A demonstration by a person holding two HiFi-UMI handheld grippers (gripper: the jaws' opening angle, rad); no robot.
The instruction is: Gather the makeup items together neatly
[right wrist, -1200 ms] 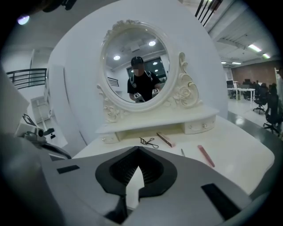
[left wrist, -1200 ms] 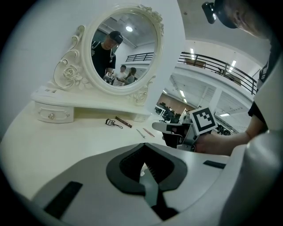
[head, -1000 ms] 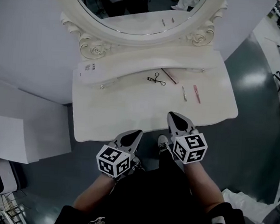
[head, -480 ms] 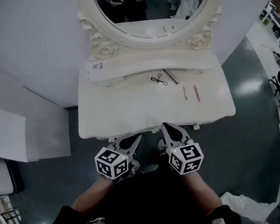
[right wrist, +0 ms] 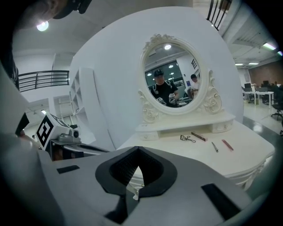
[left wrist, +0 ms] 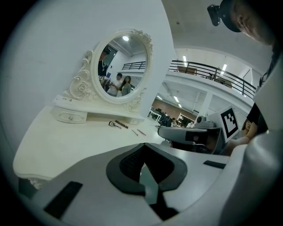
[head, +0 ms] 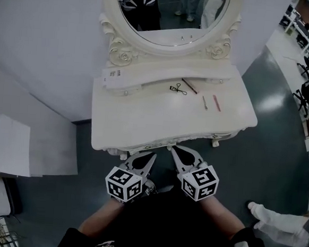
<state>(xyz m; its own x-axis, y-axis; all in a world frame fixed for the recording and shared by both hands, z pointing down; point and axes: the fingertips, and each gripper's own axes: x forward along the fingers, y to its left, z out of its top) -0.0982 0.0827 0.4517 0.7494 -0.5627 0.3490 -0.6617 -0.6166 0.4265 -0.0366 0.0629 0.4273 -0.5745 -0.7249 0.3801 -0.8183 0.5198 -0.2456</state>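
Observation:
On the white dressing table [head: 144,119], near its back right, lie a black eyelash curler [head: 177,88], a brown stick [head: 189,86], a thin grey tool [head: 204,102] and a pink stick [head: 217,103]. They are spread apart. Both grippers hang off the table, in front of its near edge and close to my body. My left gripper [head: 148,156] is shut and holds nothing. My right gripper [head: 176,150] is shut and empty too. The right gripper view shows the curler [right wrist: 187,138], brown stick [right wrist: 199,136], grey tool [right wrist: 214,147] and pink stick [right wrist: 227,145] far ahead.
An oval mirror [head: 169,9] in an ornate frame stands at the table's back over a low drawer shelf [head: 121,77]. White boxes [head: 14,146] stand on the floor at the left. Another person's leg [head: 274,220] shows at the lower right.
Both grippers have drawn back from the table's front edge towards my body. The right one was over the edge and is now off it. The items on the table have not moved.

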